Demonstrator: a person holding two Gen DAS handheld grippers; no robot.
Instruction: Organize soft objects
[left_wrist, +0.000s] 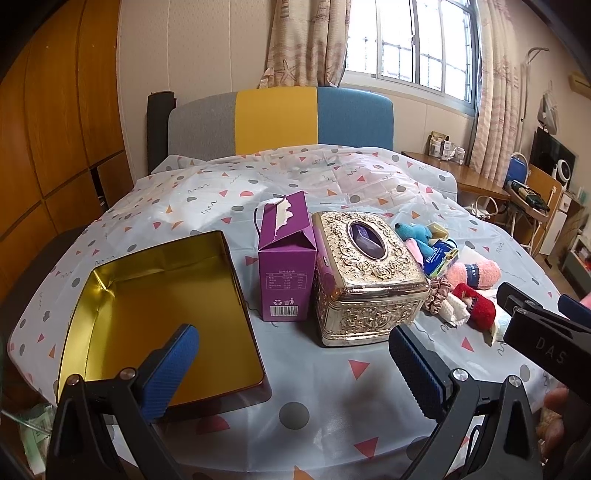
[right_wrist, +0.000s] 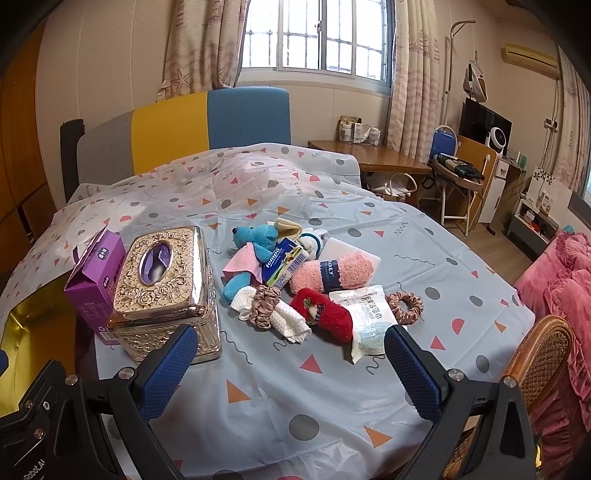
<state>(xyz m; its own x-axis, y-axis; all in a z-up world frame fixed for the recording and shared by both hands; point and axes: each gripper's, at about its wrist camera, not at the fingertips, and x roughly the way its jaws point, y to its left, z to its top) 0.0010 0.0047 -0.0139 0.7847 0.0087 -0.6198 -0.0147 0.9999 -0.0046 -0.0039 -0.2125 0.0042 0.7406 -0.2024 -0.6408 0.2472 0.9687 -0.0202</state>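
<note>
Both grippers hover empty, jaws spread wide. Right gripper (right_wrist: 286, 363) sits just short of the soft pile: red sock (right_wrist: 323, 314), white cloth (right_wrist: 284, 314), wipes pack (right_wrist: 365, 314) possibly brushing its right finger. Left gripper (left_wrist: 291, 363) faces gold tin (left_wrist: 162, 314), tissue box (left_wrist: 365, 273).

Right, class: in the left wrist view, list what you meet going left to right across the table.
Open tin → purple carton → ornate tissue box → pile of soft things → right gripper.

Home bedroom: bed headboard (left_wrist: 280, 120), curtains (right_wrist: 201, 44)
</note>
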